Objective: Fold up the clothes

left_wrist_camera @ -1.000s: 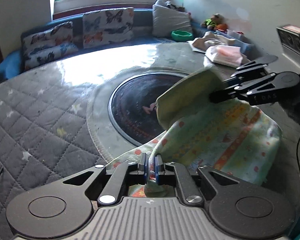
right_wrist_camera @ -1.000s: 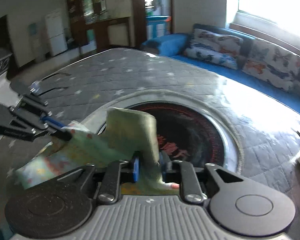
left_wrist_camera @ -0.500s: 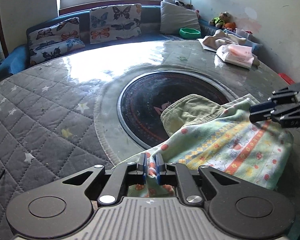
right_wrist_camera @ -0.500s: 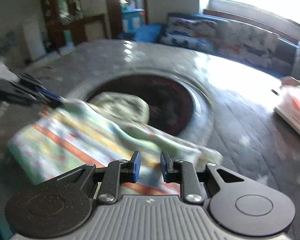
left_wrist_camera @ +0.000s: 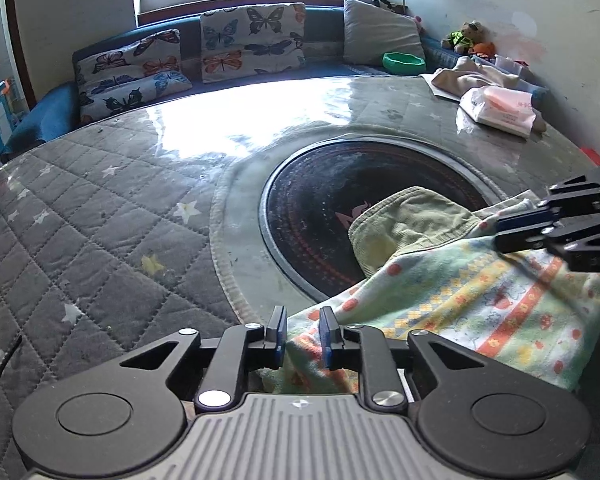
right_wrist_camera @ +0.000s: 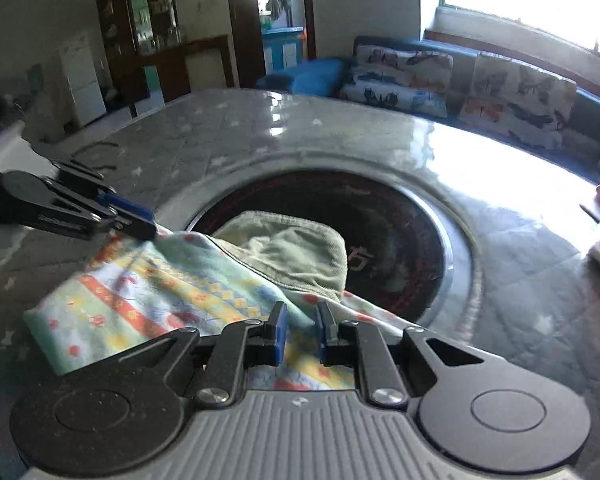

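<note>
A small patterned garment (left_wrist_camera: pixel 480 304) in pale green with orange and yellow stripes lies folded on the table. Its plain green lining (left_wrist_camera: pixel 412 224) shows at the far edge, over the black round plate (left_wrist_camera: pixel 320 208). My left gripper (left_wrist_camera: pixel 302 332) is open, with the garment's near corner lying loose between its fingers. My right gripper (right_wrist_camera: pixel 300 332) is open too, over the garment's (right_wrist_camera: pixel 148 292) other edge. Each gripper shows in the other's view: the right gripper (left_wrist_camera: pixel 504 232) at the garment's right side, the left gripper (right_wrist_camera: pixel 140 220) at its left corner.
The table has a grey quilted cover (left_wrist_camera: pixel 100 240) under a glossy sheet. A tissue pack (left_wrist_camera: pixel 500 108), a beige folded cloth (left_wrist_camera: pixel 468 76) and a green bowl (left_wrist_camera: pixel 404 62) sit at the far right. Butterfly cushions (left_wrist_camera: pixel 252 40) line a blue sofa behind. A black cable (left_wrist_camera: pixel 0 380) lies at the near left.
The garment, held up between both grippers a second ago, has come down flat onto the table. Both grippers have let go of it, and the left's fingers have spread apart.
</note>
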Motion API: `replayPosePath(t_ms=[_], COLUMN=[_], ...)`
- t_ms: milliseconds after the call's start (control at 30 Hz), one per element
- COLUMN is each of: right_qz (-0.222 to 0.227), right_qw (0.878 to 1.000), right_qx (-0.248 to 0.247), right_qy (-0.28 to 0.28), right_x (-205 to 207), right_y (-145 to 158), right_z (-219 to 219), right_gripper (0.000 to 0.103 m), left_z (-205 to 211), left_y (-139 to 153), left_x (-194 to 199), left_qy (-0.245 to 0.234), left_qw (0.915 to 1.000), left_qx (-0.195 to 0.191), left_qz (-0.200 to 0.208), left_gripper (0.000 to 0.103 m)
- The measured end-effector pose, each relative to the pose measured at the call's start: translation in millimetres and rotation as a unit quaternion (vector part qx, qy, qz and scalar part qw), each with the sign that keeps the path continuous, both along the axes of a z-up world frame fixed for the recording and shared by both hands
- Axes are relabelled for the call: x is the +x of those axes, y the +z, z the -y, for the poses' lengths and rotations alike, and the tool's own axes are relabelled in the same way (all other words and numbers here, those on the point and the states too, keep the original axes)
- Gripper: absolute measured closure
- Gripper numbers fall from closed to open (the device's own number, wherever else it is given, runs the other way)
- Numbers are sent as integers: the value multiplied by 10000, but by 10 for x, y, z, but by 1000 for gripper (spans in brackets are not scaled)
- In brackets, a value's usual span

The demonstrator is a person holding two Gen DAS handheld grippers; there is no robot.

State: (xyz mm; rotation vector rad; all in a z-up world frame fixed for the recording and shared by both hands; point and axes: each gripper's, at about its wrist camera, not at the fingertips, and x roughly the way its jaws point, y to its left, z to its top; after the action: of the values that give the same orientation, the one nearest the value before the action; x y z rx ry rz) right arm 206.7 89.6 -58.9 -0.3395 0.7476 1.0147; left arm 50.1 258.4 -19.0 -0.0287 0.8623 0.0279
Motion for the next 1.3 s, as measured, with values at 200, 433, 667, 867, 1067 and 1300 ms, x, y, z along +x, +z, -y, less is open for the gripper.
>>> replayPosePath(t_ms=[200, 433, 667, 867, 1067, 1300], right_qz=[2, 72, 91, 62, 89, 85], right_qw=[9997, 9996, 9980, 9961, 9943, 9948], right_qx=[97, 219, 123, 18, -43, 146], right_qy=[-231, 142, 612, 880, 1063, 1001], right_x=[44, -158, -455, -742, -1047, -1196], right_y=[-8, 169, 151, 119, 127, 227], right_z=[-40, -52, -162, -74, 115, 318], right_gripper=[90, 88, 88, 87, 87, 87], left_z=[-31, 200, 497, 545, 548, 664], left_y=[56, 212, 59, -86, -131, 94], left_x=[16, 3, 222, 337, 328, 84], left_qy=[223, -121, -418, -355, -302, -311], left_qw=[9997, 9980, 9951, 9956, 9958, 9961], left_qx=[87, -533, -874, -866, -859, -735], left_qz=[74, 320, 187, -3, 3, 380], left_gripper=[83, 84, 85, 85, 85, 85])
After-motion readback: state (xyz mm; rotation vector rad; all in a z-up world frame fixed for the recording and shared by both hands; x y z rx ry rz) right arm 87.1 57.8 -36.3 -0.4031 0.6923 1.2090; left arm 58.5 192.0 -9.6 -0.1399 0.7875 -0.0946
